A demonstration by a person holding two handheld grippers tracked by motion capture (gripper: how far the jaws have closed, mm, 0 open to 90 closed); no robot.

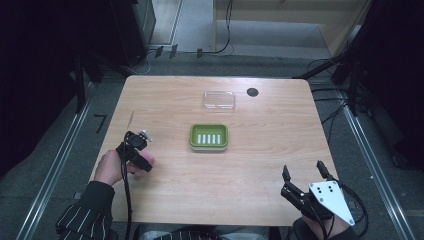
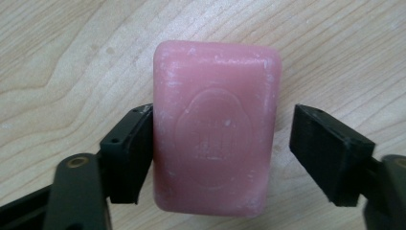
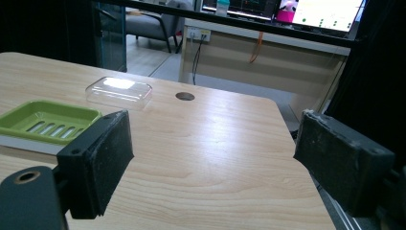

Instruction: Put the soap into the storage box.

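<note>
Claw on our left (image 2: 222, 158) straddled the pink soap bar (image 2: 216, 127) lying on the bench (image 2: 72, 52), one pad touching and the other just clear, so gripping, lifting and carrying it to the green soap dish (image 1: 209, 136) remained, we judged.

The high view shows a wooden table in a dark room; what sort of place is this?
Probably a lab or office set up for recording. Cables run across the floor round the table, the right gripper view shows lit screens behind a desk, and a person's hand works a camera-bearing left gripper.
</note>
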